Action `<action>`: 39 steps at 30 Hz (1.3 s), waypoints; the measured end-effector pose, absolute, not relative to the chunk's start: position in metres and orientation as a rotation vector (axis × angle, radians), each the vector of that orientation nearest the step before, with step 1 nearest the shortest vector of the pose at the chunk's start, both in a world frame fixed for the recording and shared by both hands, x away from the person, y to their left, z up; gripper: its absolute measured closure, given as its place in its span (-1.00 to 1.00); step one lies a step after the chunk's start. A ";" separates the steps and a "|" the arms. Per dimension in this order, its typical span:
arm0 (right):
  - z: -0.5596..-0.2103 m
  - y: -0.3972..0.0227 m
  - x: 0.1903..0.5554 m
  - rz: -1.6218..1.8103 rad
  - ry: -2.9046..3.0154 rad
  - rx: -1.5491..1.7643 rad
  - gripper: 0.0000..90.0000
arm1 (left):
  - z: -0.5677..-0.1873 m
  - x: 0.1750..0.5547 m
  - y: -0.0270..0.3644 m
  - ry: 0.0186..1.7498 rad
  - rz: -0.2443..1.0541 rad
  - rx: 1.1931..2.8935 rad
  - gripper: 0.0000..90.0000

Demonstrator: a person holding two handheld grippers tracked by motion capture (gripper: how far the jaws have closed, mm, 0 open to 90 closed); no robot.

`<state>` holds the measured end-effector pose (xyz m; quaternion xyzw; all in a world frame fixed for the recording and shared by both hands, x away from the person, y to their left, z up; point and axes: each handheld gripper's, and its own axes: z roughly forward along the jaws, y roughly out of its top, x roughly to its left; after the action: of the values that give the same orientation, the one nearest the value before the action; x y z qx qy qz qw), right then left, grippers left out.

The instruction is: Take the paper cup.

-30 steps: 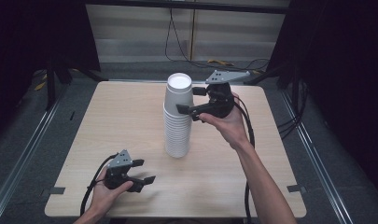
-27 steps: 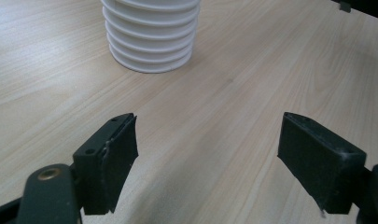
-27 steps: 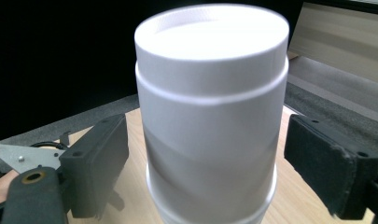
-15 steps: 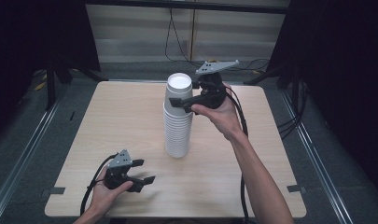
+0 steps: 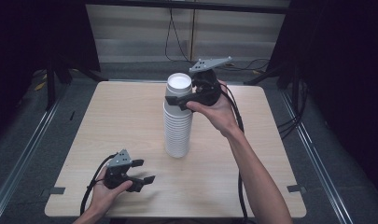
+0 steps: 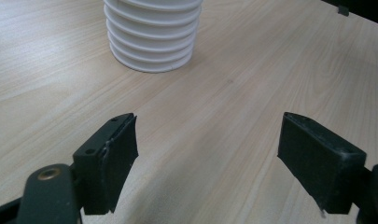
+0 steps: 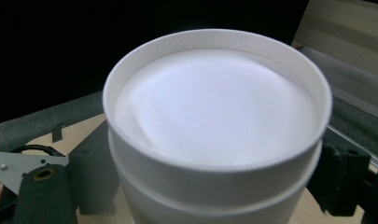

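Moved since the earlier frames: the right tongs point(image 5: 179, 96), brought in from beside the stack to sit around its top. The left tongs point(image 5: 144, 171) are seen unchanged.

Nearest, the left tongs are rested low on the wooden surface point(image 5: 116, 121) by the front edge, held in the left hand point(image 5: 105, 193). In the left gripper view the jaws are seen standing apart with nothing between them, only bare surface. The foot of the stack is seen just ahead.

Mid-surface, the stack of white foam cups point(image 5: 177, 133) is stood upright, nested rim over rim, well apart from the left tongs.

Farther and higher, the top cup point(image 5: 179, 83) is flanked by the right tongs just under its rim. In the right gripper view point(image 7: 214, 182) a jaw is seen on either side of the cup wall; whether the pads are pressed on cannot be told.

Step judged in hand: top cup to be gripped and lifted off. Light squeeze advised, since foam is likely to be crushed. A straight upward pull should be used so the stack is not tipped. If the second cup is dragged up, the stack could be steadied by the free left tongs.
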<state>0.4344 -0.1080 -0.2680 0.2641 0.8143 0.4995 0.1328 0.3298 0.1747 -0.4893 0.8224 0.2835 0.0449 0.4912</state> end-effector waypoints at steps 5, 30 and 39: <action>-0.268 -0.109 0.435 1.463 2.361 0.765 -0.59 | -0.489 0.330 0.175 0.687 0.108 1.997 -0.56; -0.261 -0.115 0.432 1.575 2.267 0.766 -0.56 | -0.490 0.330 0.175 0.691 0.107 1.998 -0.56; -0.256 -0.118 0.428 1.632 2.221 0.766 -0.56 | -0.490 0.330 0.175 0.690 0.107 1.999 -0.56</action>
<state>0.4283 -0.1183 -0.2564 0.2652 0.7687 0.5650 0.1400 0.3296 0.1747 -0.4896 0.8229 0.2842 0.0442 0.4900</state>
